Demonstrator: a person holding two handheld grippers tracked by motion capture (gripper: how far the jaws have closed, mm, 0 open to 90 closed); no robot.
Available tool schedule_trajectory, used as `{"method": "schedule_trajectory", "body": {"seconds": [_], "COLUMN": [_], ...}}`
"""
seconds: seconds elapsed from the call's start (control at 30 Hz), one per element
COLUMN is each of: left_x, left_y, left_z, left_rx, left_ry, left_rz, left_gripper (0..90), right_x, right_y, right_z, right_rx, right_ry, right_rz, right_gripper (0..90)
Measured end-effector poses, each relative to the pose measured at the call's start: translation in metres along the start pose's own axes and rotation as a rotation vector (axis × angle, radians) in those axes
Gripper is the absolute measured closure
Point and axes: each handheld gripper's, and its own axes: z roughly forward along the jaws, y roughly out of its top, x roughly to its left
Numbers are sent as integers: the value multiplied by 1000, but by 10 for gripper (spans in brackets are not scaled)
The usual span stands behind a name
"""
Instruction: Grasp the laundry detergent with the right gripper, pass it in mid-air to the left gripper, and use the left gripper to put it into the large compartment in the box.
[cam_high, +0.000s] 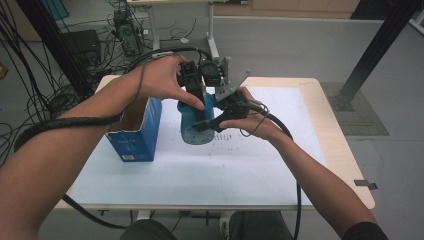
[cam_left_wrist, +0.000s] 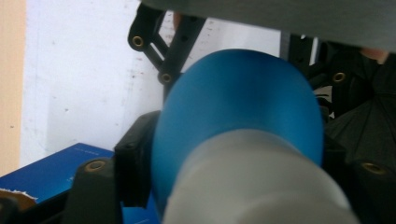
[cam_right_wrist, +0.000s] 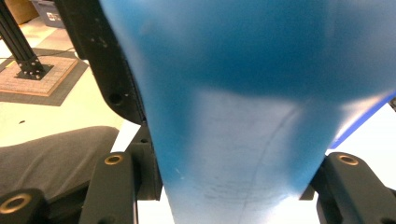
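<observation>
1. Grey floor surrounds a light wooden desk (cam_high: 345, 145) covered by a white sheet (cam_high: 200, 170); tangled black cables (cam_high: 45, 95) lie on the floor at the far left and behind the desk.
2. Held above the middle of the sheet is a blue bottle (cam_high: 196, 122), tilted so that its round pale base faces the high camera.
3. In the left gripper view the bottle (cam_left_wrist: 238, 121) is a blue rounded body with a blurred grey part nearest the lens; in the right gripper view the bottle (cam_right_wrist: 243, 116) is a blue surface with a paler, scuffed area lower down.
4. The left claw (cam_high: 197, 97) comes down from above, its jaws pressed against the bottle's upper end. Seen from its own camera, the black jaws stand tight on both sides of the blue body, so this claw is clenched on the bottle.
5. The right claw (cam_high: 212, 122) reaches in from the right and clamps the bottle's lower part near the base; its own camera shows a black jaw touching each flank, so it too grips the bottle.
6. The left hand (cam_high: 160, 80) and the right hand (cam_high: 257, 120) hold the two grippers close together, nearly touching.
7. Just beside the bottle, to its left, an open blue carton (cam_high: 137, 130) stands upright on the sheet, apart from both claws.
8. Grey-clad knees (cam_high: 200, 227) show at the desk's near edge.
</observation>
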Motion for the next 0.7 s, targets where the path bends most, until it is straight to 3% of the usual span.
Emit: {"method": "schedule_trajectory", "body": {"seconds": [0.6, 0.7], "left_x": [-1, -1], "left_y": [2, 3], "left_z": [1, 0], "left_rx": [19, 19], "left_ry": [-5, -4], "left_rz": [3, 3], "left_gripper": [364, 364], "right_x": [1, 2], "right_y": [-1, -1], "right_z": [0, 0], "right_rx": [0, -3], "right_ry": [1, 15], "right_rz": [-2, 19], "right_gripper": [438, 438]}}
